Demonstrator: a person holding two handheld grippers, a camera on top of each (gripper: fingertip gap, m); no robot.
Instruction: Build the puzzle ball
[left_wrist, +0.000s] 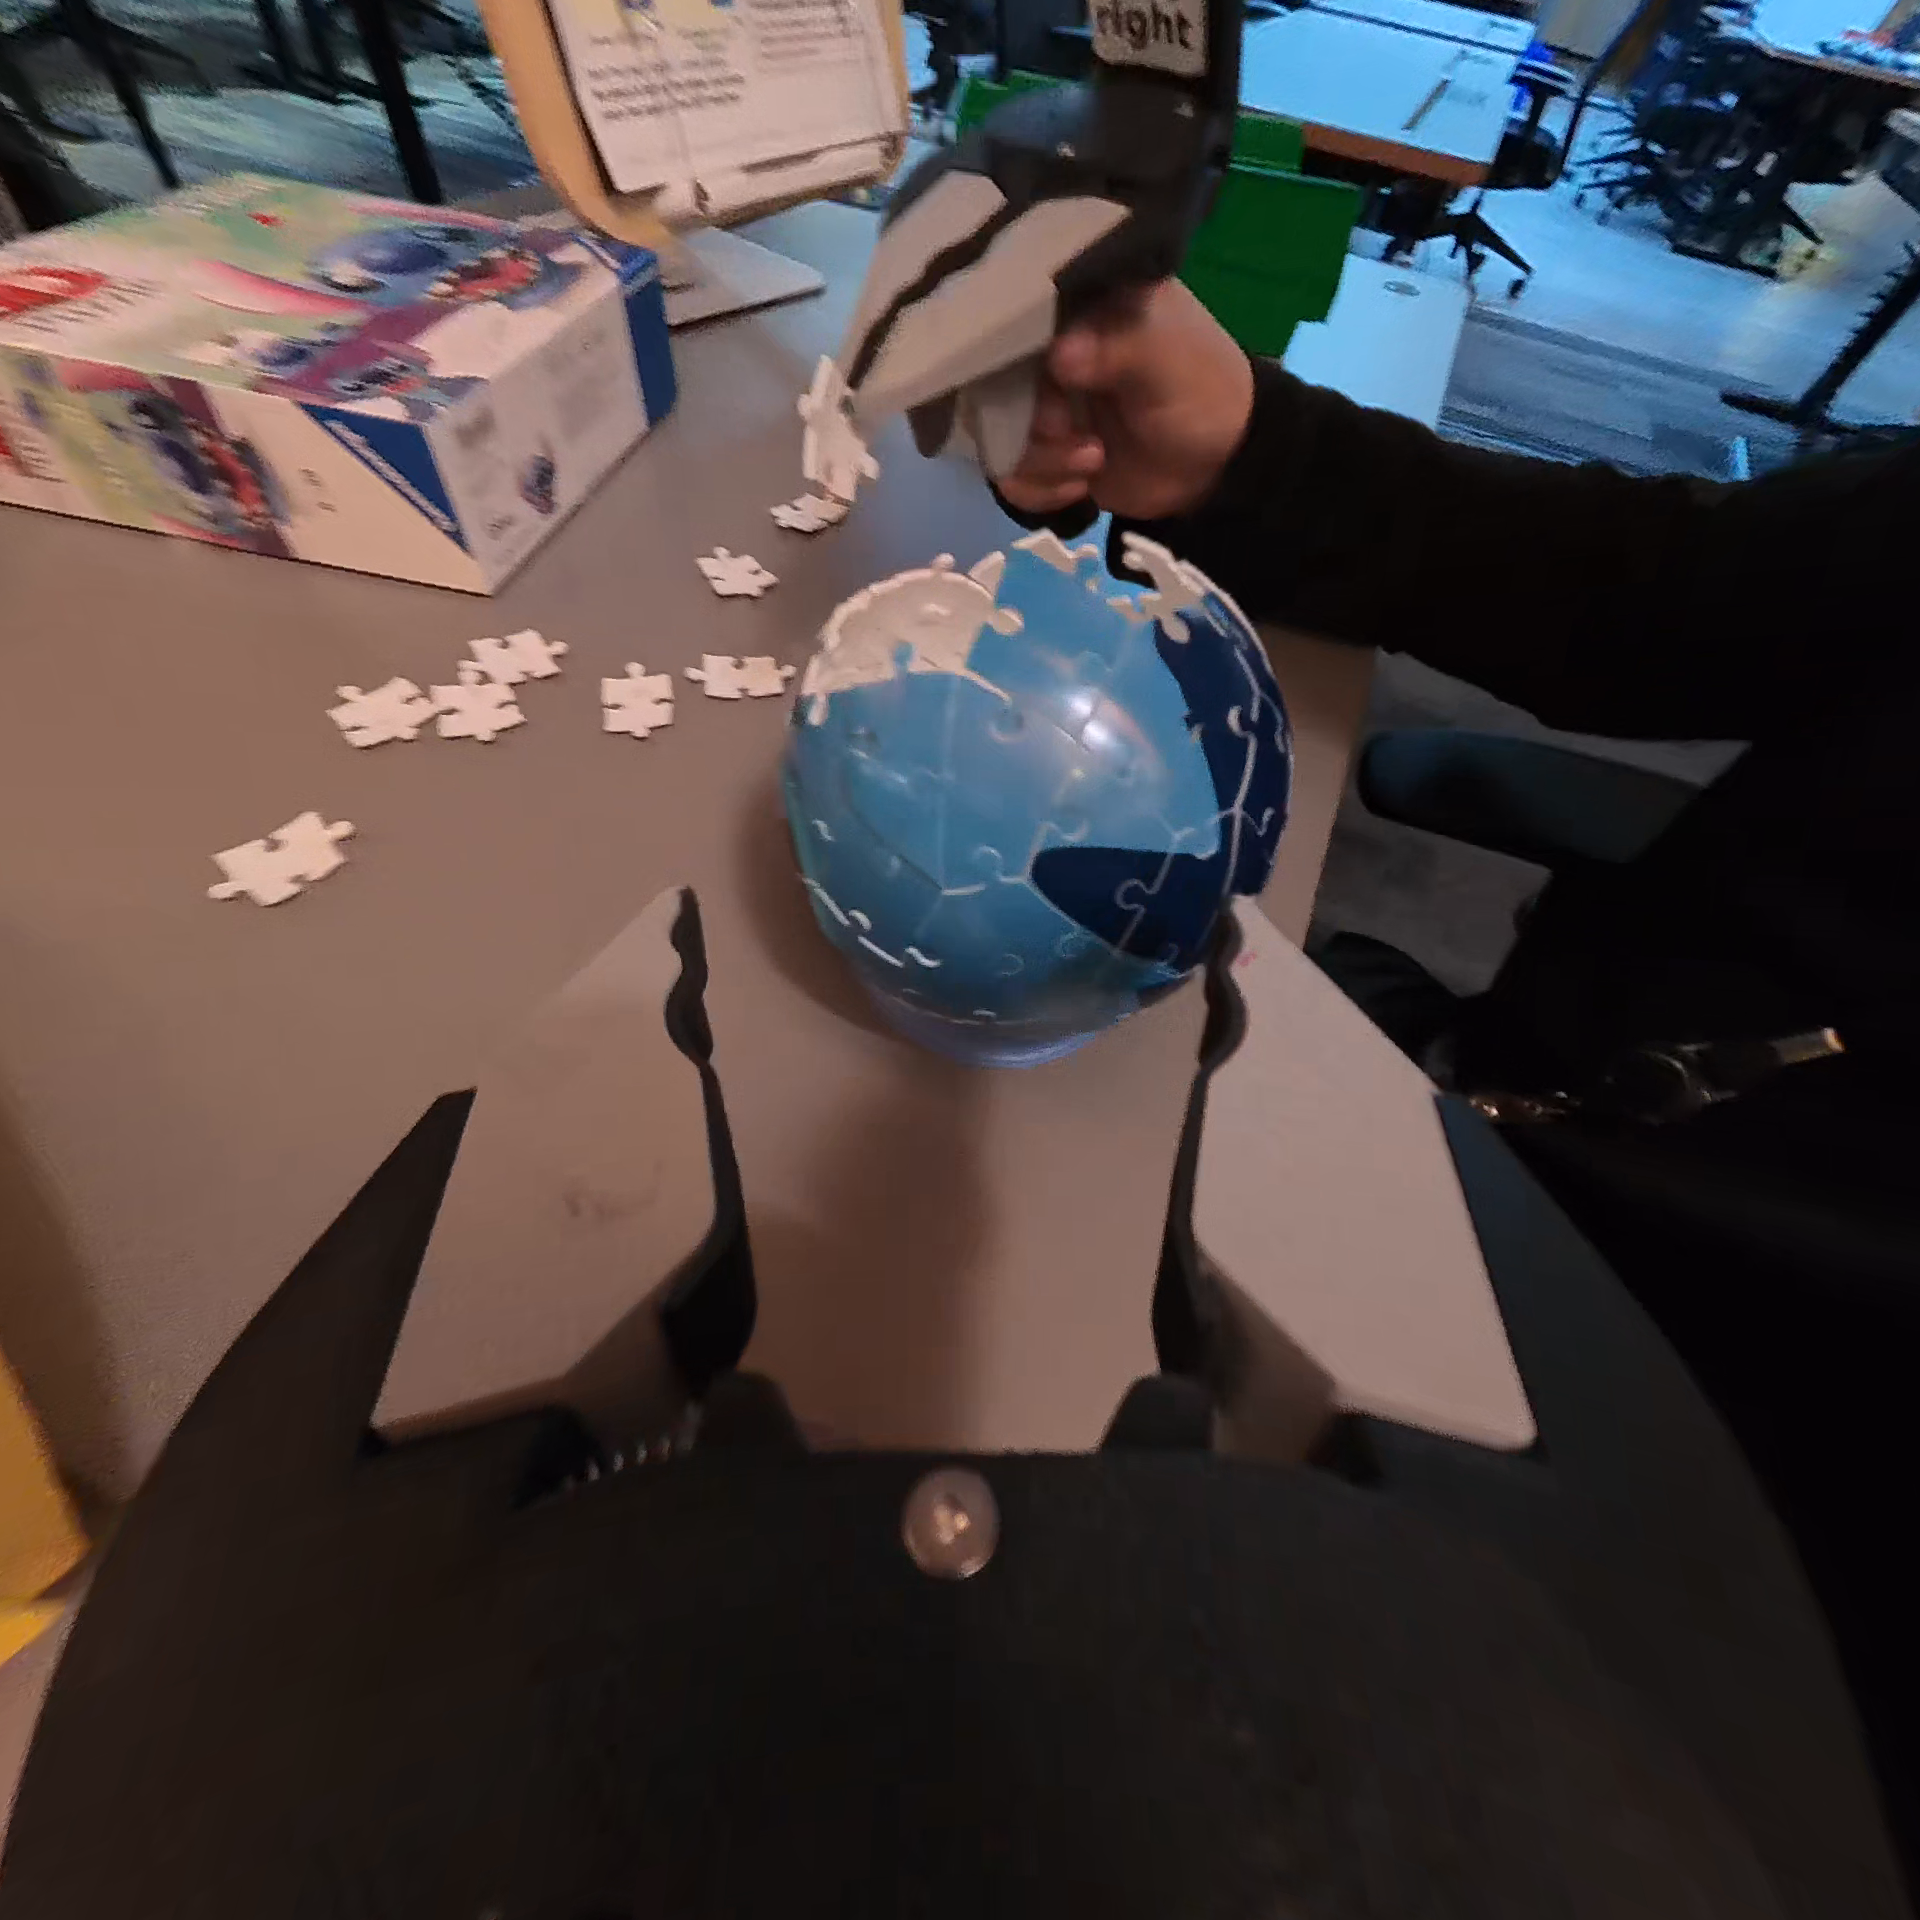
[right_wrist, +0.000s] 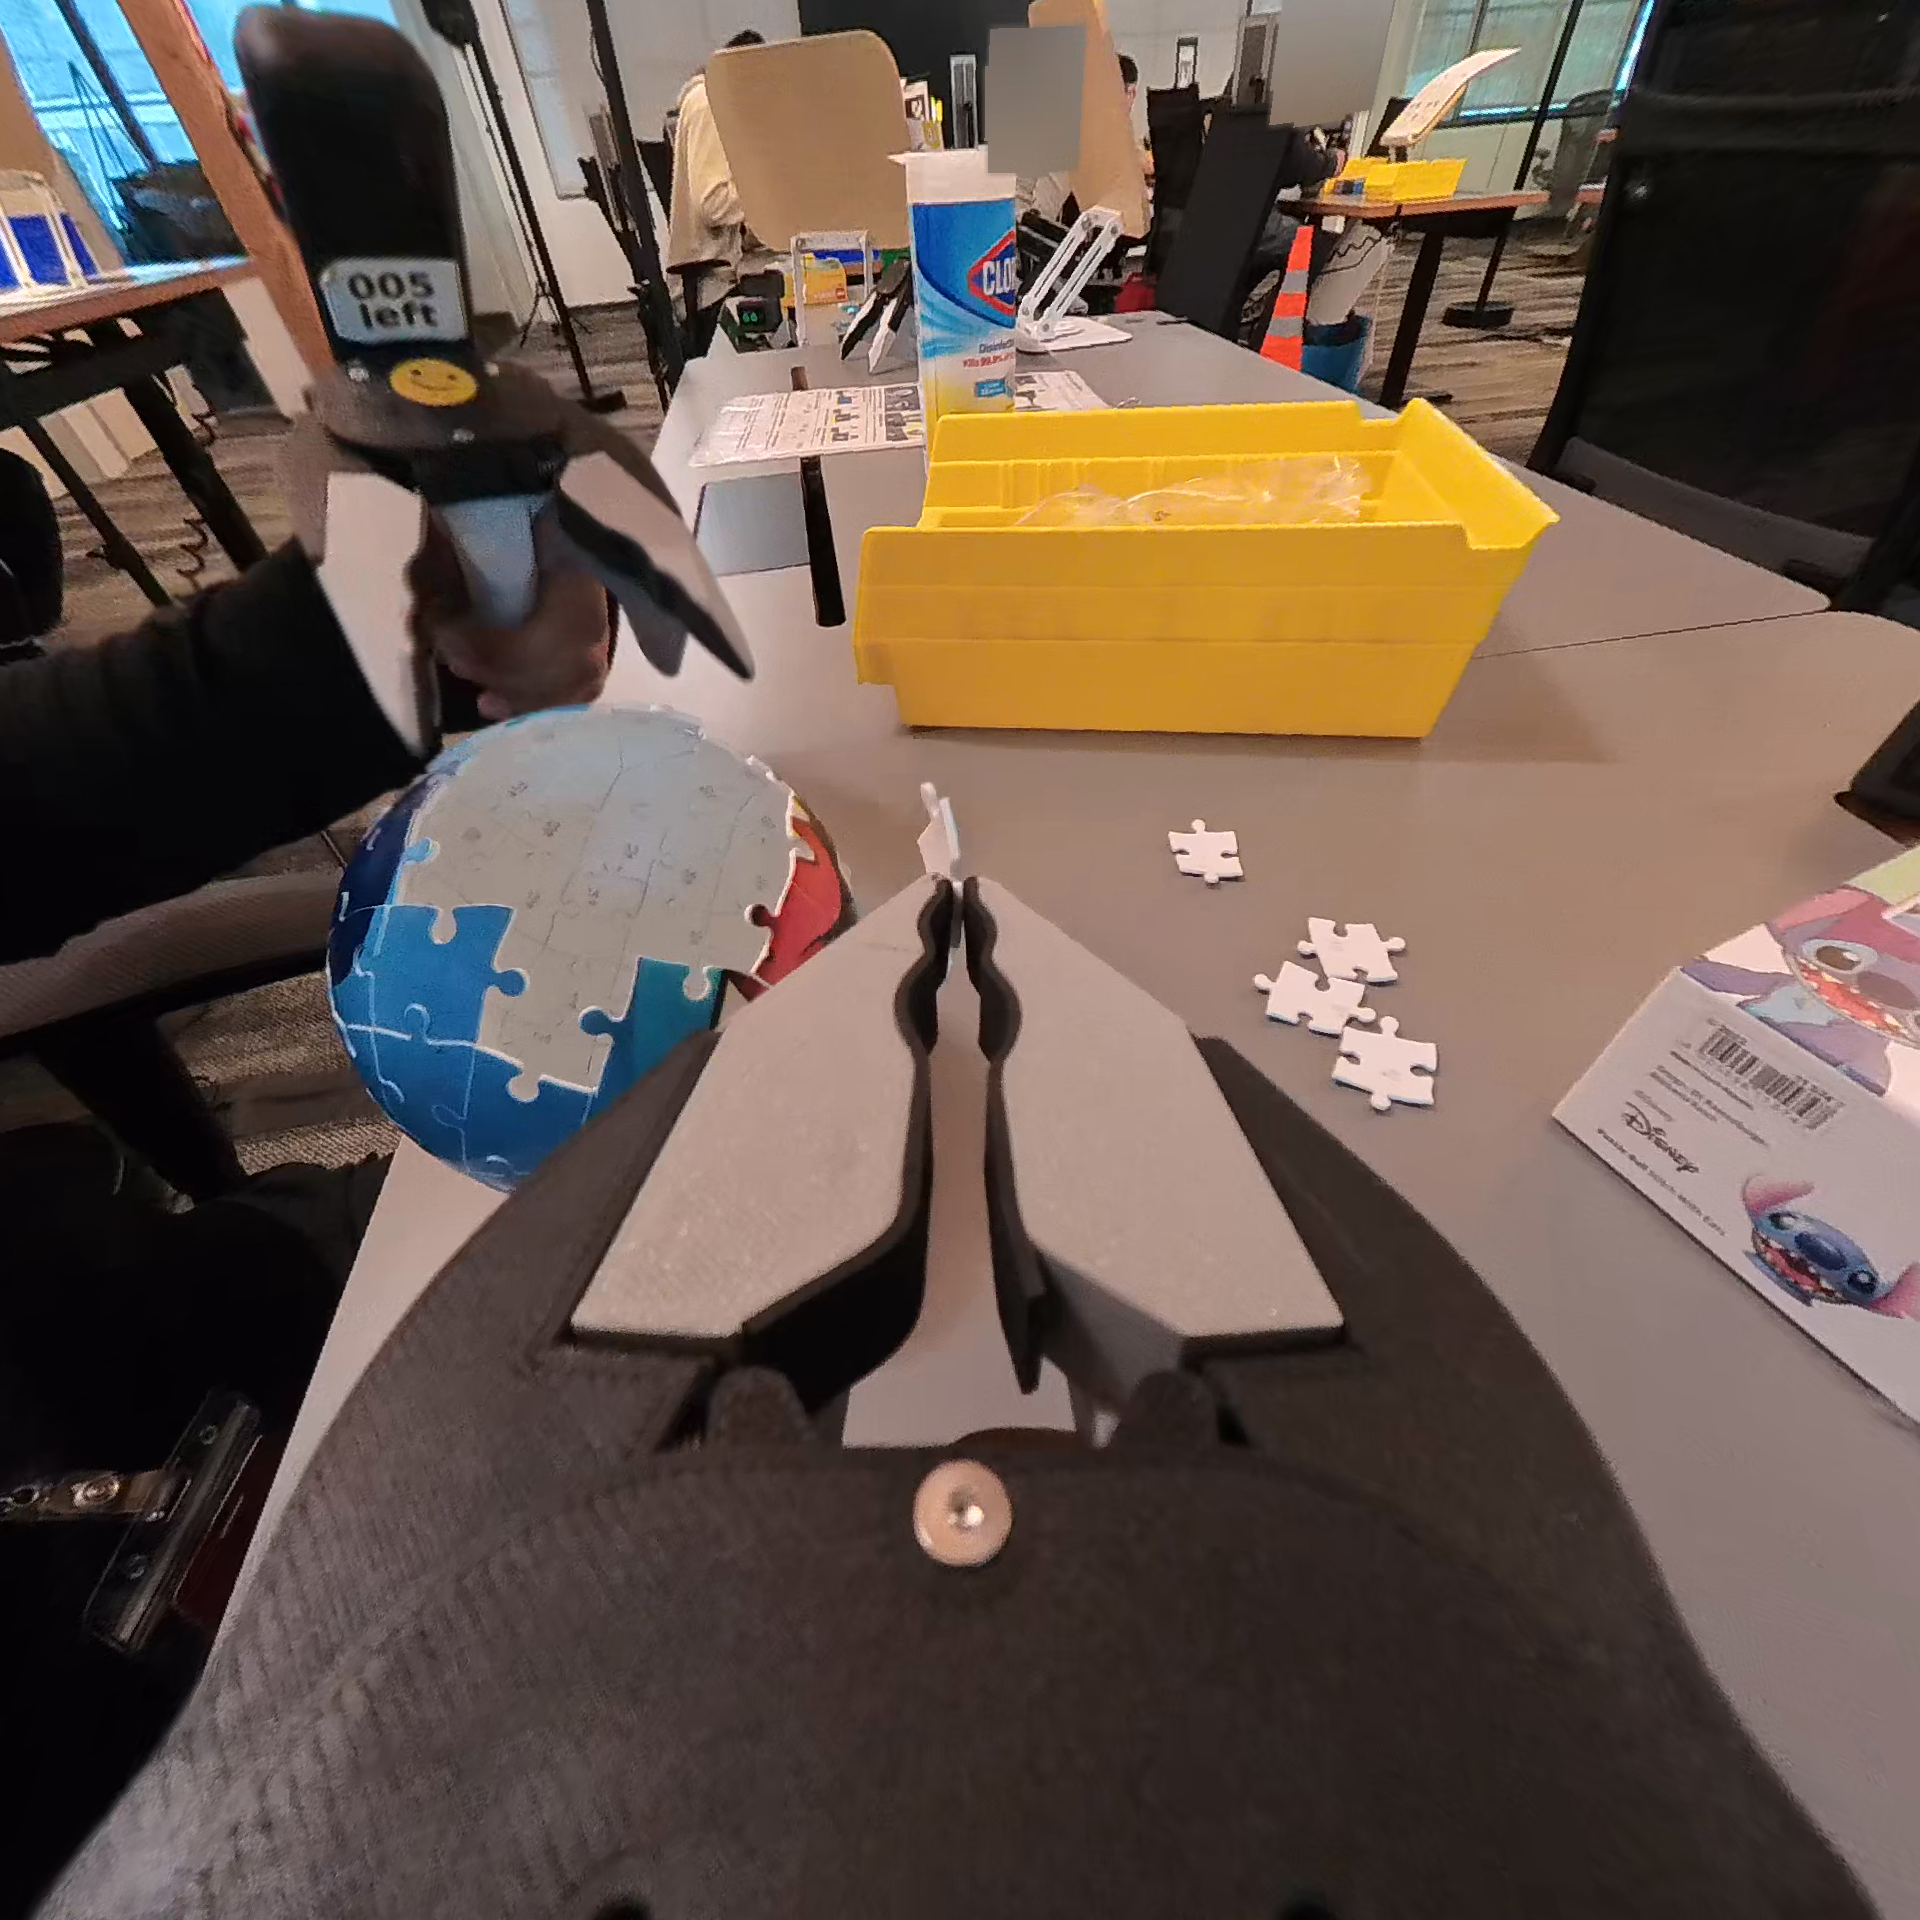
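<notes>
A partly built blue puzzle ball stands on the grey table near its edge, with an open gap at the top; it also shows in the right wrist view. My left gripper is open and empty, just in front of the ball. My right gripper is shut on a white puzzle piece and holds it above the table beside the ball. In the left wrist view the right gripper holds that piece behind the ball. Several loose white pieces lie on the table.
The puzzle's printed box lies at the left of the table, also in the right wrist view. A yellow bin and a wipes canister stand farther off. A paper stand is behind. The table edge runs close by the ball. Tip to tip, the grippers are about 15 centimetres apart.
</notes>
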